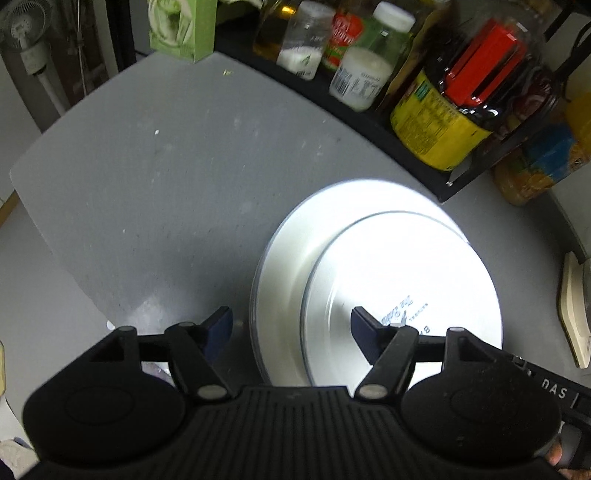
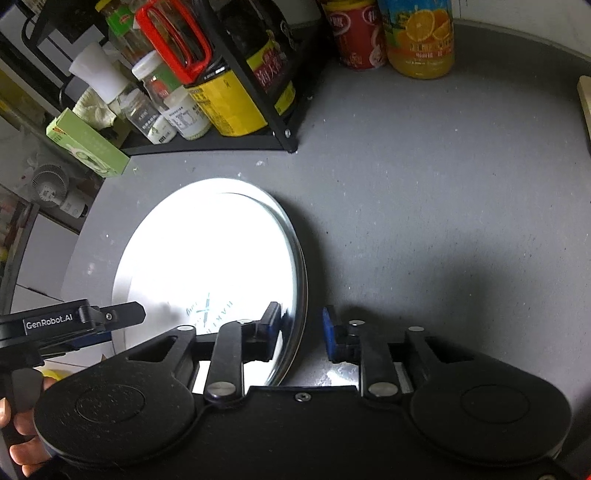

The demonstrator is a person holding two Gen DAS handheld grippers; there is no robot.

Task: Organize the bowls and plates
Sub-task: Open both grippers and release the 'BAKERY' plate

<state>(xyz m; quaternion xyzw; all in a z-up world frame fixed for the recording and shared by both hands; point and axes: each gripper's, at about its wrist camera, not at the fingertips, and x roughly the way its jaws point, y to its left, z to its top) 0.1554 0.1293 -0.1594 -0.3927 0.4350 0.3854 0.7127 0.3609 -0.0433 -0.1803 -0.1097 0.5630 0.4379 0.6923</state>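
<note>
A stack of white plates lies upside down on the grey table. In the left wrist view a smaller plate (image 1: 406, 280) with printed lettering rests on a larger plate (image 1: 291, 258). My left gripper (image 1: 291, 328) is open, its jaws either side of the stack's left rim. In the right wrist view the plate stack (image 2: 207, 266) glares white. My right gripper (image 2: 301, 332) is open, its jaws either side of the stack's right rim. The left gripper (image 2: 74, 325) shows at the left edge there.
A black rack (image 1: 424, 173) holds bottles and jars, among them a dark bottle with a yellow label (image 1: 443, 125). A green box (image 1: 184, 29) stands at the table's far corner. An orange juice bottle (image 2: 421, 37) and a red can (image 2: 354, 37) stand beyond the rack.
</note>
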